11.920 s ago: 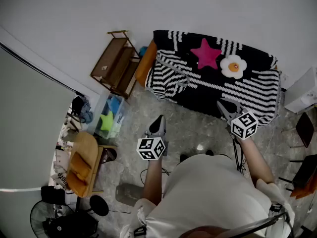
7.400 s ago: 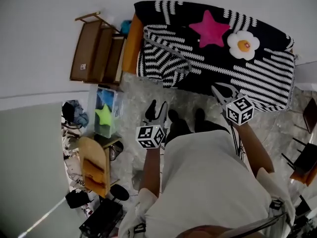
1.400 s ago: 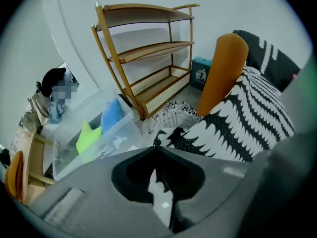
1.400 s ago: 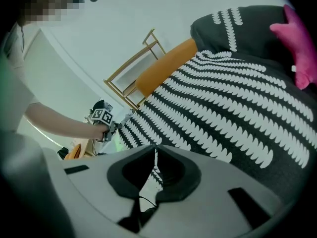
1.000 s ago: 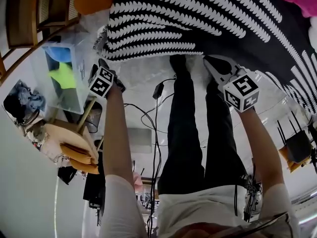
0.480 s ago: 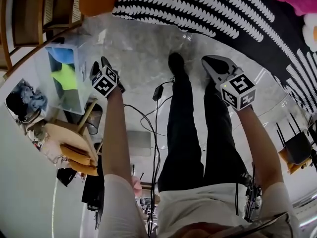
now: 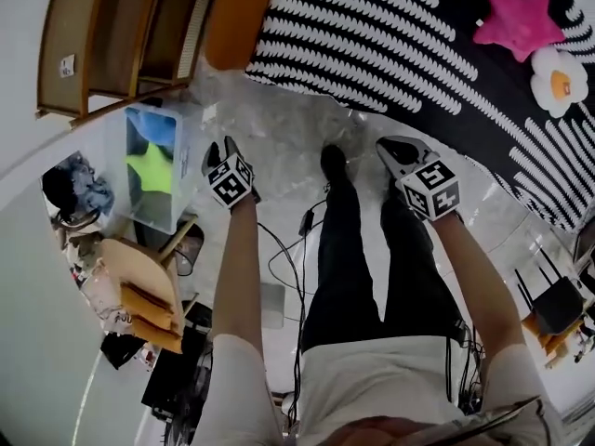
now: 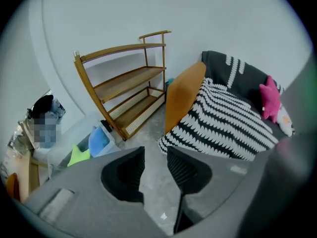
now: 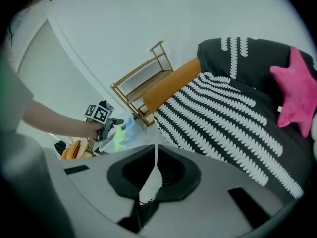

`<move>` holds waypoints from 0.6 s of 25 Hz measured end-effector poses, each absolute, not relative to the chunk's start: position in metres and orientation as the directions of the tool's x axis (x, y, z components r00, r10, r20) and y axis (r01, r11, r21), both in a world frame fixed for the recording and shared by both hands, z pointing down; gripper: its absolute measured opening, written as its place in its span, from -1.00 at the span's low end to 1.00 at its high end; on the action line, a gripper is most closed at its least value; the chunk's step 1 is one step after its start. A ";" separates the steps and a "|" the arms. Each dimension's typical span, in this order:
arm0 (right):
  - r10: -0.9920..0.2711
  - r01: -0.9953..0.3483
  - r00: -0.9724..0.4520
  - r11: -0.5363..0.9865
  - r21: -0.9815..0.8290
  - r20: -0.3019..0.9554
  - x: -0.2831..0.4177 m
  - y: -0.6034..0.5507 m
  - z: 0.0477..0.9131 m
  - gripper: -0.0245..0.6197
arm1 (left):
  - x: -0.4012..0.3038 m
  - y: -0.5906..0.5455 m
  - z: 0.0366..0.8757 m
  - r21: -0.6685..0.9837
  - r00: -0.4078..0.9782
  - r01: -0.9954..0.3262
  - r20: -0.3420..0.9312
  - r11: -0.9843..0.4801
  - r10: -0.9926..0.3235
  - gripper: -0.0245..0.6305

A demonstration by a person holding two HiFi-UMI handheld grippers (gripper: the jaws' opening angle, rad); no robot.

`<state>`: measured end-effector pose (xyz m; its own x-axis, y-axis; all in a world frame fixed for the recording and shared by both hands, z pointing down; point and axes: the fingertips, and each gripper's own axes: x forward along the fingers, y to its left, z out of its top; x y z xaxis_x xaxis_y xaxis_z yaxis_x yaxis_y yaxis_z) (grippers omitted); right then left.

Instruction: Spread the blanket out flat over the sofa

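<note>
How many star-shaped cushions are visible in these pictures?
2. A pink star lies on the striped blanket; a green star sits in the clear box. The blue item beside it is too unclear to judge.

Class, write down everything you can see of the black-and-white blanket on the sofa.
The blanket is black, soft-looking fabric with rows of white leaf-like stripes. It lies spread over the sofa, covering seat and back, its front edge hanging towards the floor beside the bare orange arm. A pink star cushion and a flower cushion rest on it.
</note>
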<state>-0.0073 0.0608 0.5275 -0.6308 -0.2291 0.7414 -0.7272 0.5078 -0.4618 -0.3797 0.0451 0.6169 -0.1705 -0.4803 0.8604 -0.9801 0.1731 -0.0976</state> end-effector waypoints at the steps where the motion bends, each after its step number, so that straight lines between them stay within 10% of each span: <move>1: -0.238 -0.731 -0.628 0.507 -0.457 0.741 -0.005 0.060 0.516 -0.87 | -0.373 0.046 0.607 -0.084 -0.159 -0.982 0.860 0.171 -0.485 -0.47; 15: -0.388 -0.778 -0.587 0.513 -0.362 0.711 0.013 0.036 0.319 -0.87 | -0.279 0.010 0.356 0.068 0.033 -0.997 0.749 0.027 -0.661 -0.49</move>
